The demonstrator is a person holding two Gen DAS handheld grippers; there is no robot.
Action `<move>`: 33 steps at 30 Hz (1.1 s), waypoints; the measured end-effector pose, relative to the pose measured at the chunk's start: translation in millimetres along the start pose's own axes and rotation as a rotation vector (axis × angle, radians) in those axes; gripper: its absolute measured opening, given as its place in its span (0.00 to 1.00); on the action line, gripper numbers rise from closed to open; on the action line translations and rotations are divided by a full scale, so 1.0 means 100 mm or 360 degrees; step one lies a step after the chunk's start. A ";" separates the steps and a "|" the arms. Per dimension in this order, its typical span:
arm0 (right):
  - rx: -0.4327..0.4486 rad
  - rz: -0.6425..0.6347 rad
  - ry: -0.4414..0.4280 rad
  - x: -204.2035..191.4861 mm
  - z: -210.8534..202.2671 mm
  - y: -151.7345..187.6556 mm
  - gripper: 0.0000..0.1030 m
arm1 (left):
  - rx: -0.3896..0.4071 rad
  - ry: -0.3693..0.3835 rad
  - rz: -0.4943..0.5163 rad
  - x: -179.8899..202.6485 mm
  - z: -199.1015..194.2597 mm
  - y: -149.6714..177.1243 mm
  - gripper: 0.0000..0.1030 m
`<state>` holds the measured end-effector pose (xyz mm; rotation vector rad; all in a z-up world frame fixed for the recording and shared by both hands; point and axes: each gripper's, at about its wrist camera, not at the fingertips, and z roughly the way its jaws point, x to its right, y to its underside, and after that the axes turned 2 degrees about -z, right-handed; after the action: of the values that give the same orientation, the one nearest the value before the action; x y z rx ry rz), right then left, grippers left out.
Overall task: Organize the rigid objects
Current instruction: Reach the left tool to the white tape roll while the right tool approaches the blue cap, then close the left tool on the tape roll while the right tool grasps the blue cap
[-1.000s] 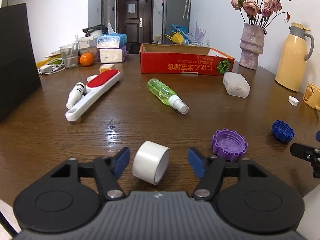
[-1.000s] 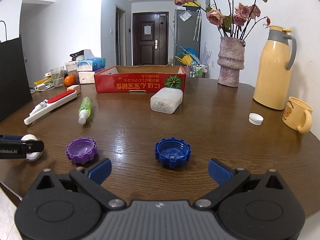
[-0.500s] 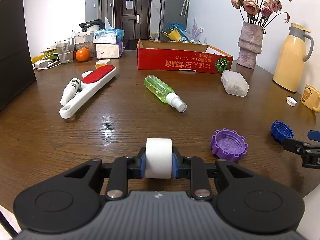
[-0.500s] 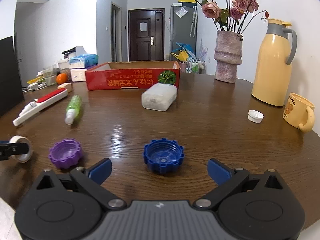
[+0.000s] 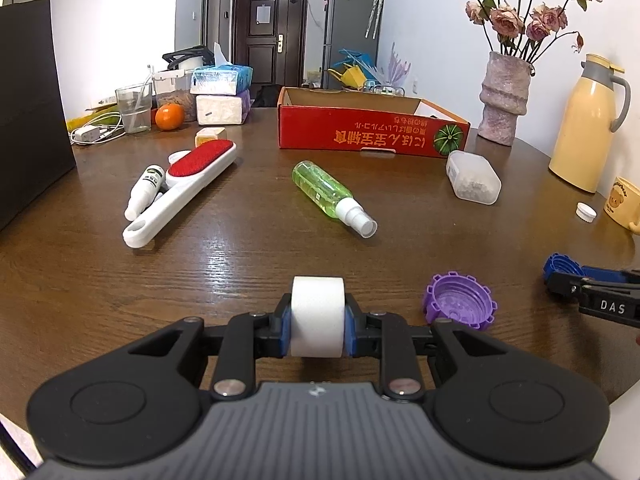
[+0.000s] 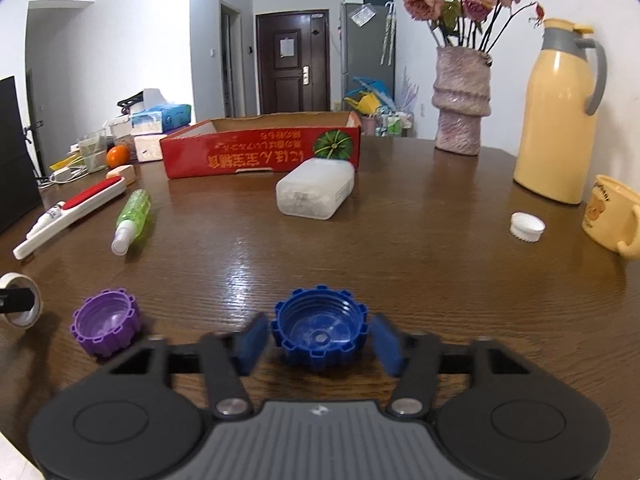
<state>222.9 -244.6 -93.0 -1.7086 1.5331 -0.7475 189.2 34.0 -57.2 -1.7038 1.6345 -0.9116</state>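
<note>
My left gripper (image 5: 317, 322) is shut on a white tape roll (image 5: 317, 300), its blue pads pressed on both flat sides just above the wooden table (image 5: 240, 264). In the right wrist view a blue ridged cap (image 6: 320, 330) lies open side up between the jaws of my right gripper (image 6: 319, 342). Those jaws are closing, and a thin gap still shows on each side of the cap. A purple ridged cap (image 6: 106, 324) lies to the left of the blue one. The red cardboard box (image 6: 260, 152) stands open at the back.
A green spray bottle (image 5: 328, 196), a red-and-white lint brush (image 5: 184, 192) and a small white bottle (image 5: 144, 192) lie mid-table. A clear plastic container (image 6: 316, 192) sits before the box. At right are a white cap (image 6: 527, 227), yellow mug (image 6: 612, 216), thermos (image 6: 560, 120) and vase (image 6: 462, 108).
The left jaws closed on the tape roll, which now stands square between the pads. The right gripper moved forward until the blue cap lay between its jaws, and they narrowed around it.
</note>
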 end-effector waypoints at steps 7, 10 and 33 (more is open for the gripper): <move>0.0018 0.0008 -0.0005 0.01 -0.01 -0.01 0.50 | 0.0003 0.0008 -0.0008 0.00 0.02 -0.04 0.24; 0.0033 0.0008 -0.0008 0.00 -0.02 -0.03 0.50 | 0.0008 0.0008 -0.0006 0.00 0.03 -0.06 0.24; 0.0176 -0.0030 -0.0087 -0.12 -0.04 -0.56 0.50 | 0.0121 0.0003 0.0006 0.06 0.11 -0.61 0.24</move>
<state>250.2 -230.3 -45.0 -1.6506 1.4145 -0.7741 234.2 31.1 -13.6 -1.6486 1.5836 -0.9612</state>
